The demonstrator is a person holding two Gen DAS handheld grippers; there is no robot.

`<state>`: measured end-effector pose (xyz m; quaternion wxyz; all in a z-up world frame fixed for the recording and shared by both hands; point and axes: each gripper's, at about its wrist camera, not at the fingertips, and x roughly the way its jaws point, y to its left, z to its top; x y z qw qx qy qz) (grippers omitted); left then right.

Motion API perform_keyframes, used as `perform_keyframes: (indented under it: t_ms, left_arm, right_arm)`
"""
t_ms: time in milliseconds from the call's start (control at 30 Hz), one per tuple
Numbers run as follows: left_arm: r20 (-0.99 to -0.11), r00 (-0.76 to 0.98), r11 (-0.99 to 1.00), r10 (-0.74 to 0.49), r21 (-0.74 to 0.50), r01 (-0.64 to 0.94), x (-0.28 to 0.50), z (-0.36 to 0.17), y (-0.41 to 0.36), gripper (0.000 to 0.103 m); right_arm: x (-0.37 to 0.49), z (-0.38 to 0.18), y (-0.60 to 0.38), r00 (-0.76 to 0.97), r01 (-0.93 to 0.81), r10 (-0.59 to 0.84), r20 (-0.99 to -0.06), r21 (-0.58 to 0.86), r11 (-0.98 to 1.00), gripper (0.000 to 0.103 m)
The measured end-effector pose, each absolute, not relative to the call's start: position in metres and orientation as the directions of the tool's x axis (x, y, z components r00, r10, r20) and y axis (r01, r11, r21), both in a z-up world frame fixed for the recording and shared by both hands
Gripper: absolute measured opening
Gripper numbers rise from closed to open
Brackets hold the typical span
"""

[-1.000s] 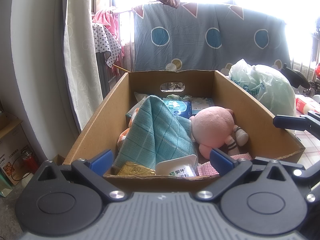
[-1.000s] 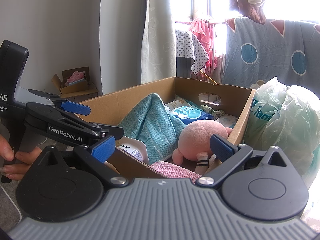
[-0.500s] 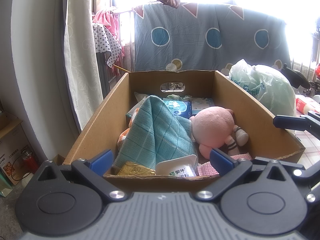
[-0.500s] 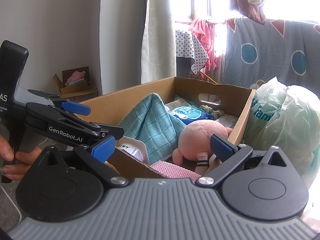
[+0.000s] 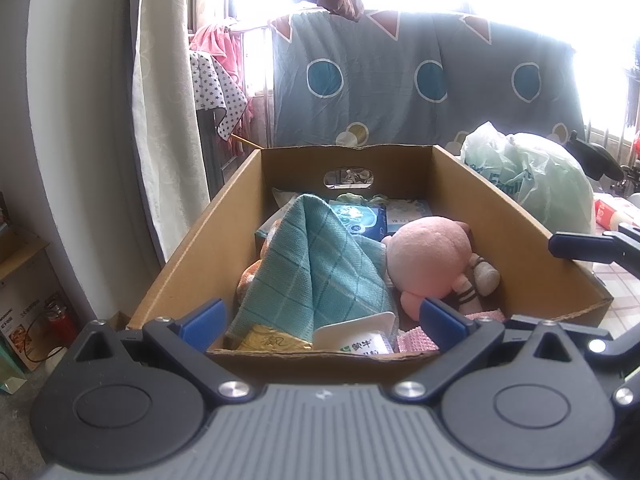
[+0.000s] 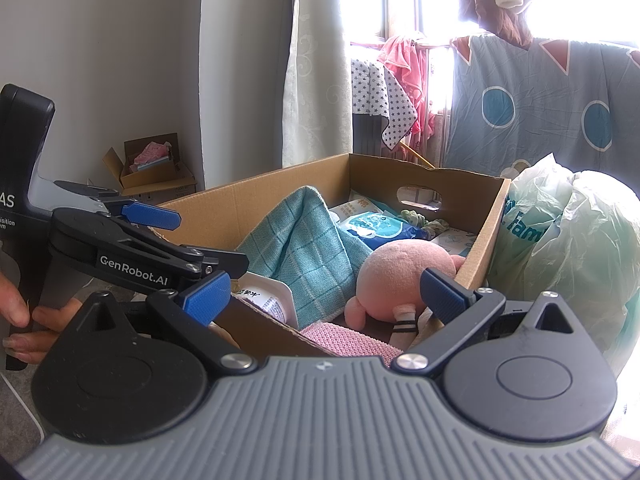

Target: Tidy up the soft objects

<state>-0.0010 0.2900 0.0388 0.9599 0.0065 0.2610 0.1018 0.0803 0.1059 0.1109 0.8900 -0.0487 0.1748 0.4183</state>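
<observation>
A: Fingers?
B: Left gripper (image 5: 320,318) and right gripper (image 6: 326,294) both spread wide, holding nothing.
A: Soft stuff?
B: Teal towel (image 5: 316,272) and pink plush (image 5: 426,258) lay touching inside the cardboard box (image 5: 200,248), frame centre.

I see a brown cardboard box (image 5: 208,248) holding a teal checked cloth (image 5: 320,264), a pink plush toy (image 5: 428,256) with black-and-white striped limbs, and a pink knitted cloth (image 6: 344,338). Behind hangs a grey-blue sheet (image 5: 420,80) with blue circles and red triangles. Beside the box sits a pale green plastic bag (image 5: 532,176).
</observation>
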Motion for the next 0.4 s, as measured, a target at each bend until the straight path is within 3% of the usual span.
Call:
perform_keyframes:
  t_ms: [400]
  left_arm:
    - [-0.496,0.845,0.979,0.201,0.064,-0.195,-0.0008,0.0390,0.2902,0.103]
  right_arm:
    - [0.0803,0.1106,0.1048,0.586,-0.764,0.729,-0.353,0.058,0.642,0.102]
